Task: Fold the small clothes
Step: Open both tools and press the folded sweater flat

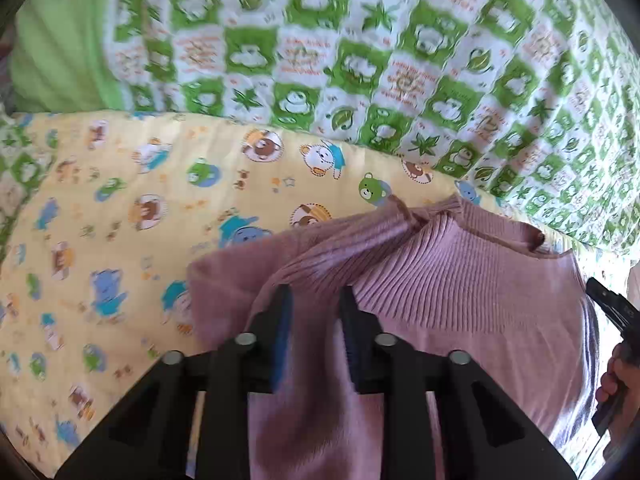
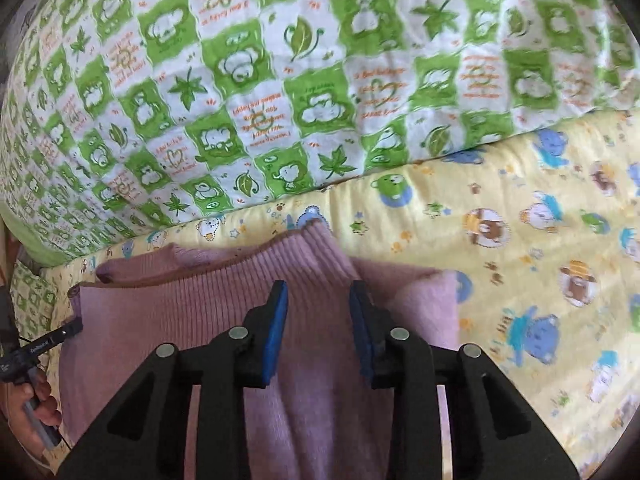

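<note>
A small pink ribbed knit sweater point(image 1: 460, 280) lies on the yellow cartoon-print sheet point(image 1: 120, 220), its ribbed collar toward the quilt. My left gripper point(image 1: 316, 296) is open, its fingers over the sweater's left part with nothing between them. In the right wrist view the same sweater point(image 2: 200, 320) lies spread out, and my right gripper point(image 2: 320, 292) is open above its ribbed collar area. The other gripper shows at the edge of each view: the right gripper at the far right of the left wrist view point(image 1: 612, 304), the left gripper at the far left of the right wrist view point(image 2: 36, 352).
A green-and-white checked quilt point(image 2: 280, 80) is bunched up along the far side, just beyond the sweater. The yellow sheet point(image 2: 540, 240) stretches out to the right of the sweater. A plain green cloth point(image 1: 60, 40) lies at the far left.
</note>
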Motion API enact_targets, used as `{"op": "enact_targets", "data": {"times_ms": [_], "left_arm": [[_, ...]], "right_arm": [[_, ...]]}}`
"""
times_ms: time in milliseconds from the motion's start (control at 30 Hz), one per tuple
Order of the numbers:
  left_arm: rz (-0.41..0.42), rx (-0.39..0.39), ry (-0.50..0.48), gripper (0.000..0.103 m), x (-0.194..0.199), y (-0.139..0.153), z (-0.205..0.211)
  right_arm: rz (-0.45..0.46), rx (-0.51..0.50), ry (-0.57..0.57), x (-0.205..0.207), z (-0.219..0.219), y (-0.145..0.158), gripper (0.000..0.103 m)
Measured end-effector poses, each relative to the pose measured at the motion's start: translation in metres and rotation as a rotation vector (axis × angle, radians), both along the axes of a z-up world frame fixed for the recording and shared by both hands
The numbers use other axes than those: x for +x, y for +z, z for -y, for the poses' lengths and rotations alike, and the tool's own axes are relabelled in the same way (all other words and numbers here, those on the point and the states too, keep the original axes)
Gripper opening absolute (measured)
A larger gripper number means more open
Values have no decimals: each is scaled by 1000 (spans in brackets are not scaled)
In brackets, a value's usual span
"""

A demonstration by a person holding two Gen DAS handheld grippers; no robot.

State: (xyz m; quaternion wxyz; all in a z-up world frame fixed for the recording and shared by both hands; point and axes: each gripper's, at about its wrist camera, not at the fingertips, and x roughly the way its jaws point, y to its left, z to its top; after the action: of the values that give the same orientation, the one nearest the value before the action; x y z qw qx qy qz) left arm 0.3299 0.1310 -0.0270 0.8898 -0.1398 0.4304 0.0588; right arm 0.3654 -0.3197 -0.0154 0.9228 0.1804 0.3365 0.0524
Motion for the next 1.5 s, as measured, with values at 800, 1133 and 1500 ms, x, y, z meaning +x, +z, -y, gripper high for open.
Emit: {"op": "enact_targets", "data": {"times_ms": [800,1133,1500], "left_arm": [[-85,-103,87,71,-127,-12,27],[-167,-313,264,79,-208,-50,4],[-133,-525,350,79,-203,-71,1]], "right_arm": [[-106,126,-83,-152,38,-38,51],[-55,179,9,-170,-10,-13,56],[-89,166,133,-192,-56,-15,57]]}}
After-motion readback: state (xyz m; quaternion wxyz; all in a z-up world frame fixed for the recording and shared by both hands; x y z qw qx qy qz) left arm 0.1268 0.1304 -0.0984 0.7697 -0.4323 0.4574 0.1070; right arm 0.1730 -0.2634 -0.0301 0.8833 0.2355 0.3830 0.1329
